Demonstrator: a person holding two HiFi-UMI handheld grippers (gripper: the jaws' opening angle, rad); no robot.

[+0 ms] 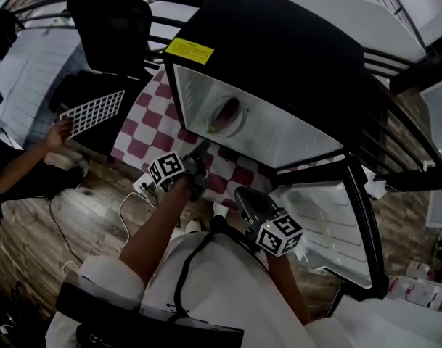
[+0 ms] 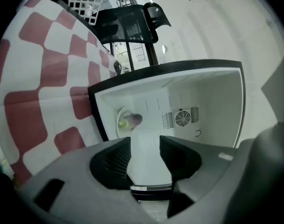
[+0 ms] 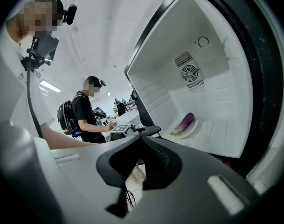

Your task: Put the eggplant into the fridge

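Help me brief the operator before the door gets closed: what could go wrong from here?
The purple eggplant lies loose on a white plate in the open black fridge; a hard swing of the fridge door might roll it. The shut right gripper is near that door and could get caught. White cables by the person's feet are a trip hazard.

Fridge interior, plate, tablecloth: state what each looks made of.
Fridge interior: probably white moulded plastic, smooth with a soft sheen and formed ribs. Plate: glossy white, either ceramic or plastic; the look leaves it open. Tablecloth: red-and-white checked fabric, matte, draping over the edge.
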